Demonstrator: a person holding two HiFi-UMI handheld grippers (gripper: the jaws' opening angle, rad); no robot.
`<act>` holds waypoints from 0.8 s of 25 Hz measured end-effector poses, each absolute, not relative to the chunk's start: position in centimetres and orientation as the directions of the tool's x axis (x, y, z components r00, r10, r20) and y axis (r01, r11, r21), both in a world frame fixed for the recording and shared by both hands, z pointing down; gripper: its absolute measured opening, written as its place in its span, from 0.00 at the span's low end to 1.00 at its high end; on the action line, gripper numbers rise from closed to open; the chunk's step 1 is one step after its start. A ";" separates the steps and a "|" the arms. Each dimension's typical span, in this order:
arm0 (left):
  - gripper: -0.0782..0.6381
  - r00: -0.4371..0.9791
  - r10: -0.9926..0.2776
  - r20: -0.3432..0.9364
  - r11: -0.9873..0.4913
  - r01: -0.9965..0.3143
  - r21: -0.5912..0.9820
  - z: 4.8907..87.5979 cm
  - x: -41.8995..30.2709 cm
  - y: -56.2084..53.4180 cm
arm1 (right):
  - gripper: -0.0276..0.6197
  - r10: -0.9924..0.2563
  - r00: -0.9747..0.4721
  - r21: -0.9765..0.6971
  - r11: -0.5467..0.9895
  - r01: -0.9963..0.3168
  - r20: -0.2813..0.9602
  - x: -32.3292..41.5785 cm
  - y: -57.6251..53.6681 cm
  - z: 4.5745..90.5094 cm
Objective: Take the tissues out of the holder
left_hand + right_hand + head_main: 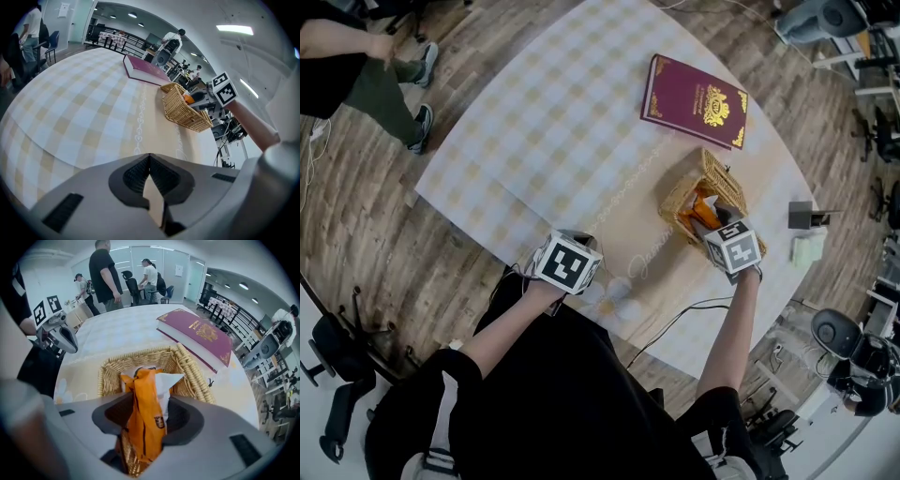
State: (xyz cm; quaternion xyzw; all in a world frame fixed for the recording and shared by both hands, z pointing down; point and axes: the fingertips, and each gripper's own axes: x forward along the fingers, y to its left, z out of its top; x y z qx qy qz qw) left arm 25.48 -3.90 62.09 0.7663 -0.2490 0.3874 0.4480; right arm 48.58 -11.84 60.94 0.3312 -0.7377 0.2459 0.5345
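A maroon book (695,101) lies flat on the checked tablecloth (544,141), beyond the right gripper (709,217). A dark box (802,216) stands to that gripper's right.

The left gripper (150,161) is held close to the body on a bent left arm and is angled downward; its jaws are brought together with nothing between them. The right arm is stretched forward. The right gripper (145,420) is pointed steeply down, and an orange tissue pack (140,394) is pinched between its jaws.
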 end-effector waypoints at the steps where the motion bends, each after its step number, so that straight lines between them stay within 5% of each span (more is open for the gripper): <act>1: 0.11 0.573 -0.033 0.819 -0.476 -0.730 0.491 62.1 25.2 -4.0 | 0.35 -0.226 -0.210 -0.007 0.665 -0.747 0.951 48.4 -11.9 60.8; 9: 0.11 0.557 -0.042 0.829 -0.495 -0.732 0.467 62.2 25.4 -3.7 | 0.18 -0.224 -0.210 0.002 0.688 -0.725 0.952 48.6 -10.9 60.7; 20: 0.11 0.546 -0.029 0.837 -0.557 -0.704 0.440 62.0 25.2 -3.4 | 0.14 -0.298 -0.192 0.064 0.675 -0.735 0.935 48.5 -10.9 58.2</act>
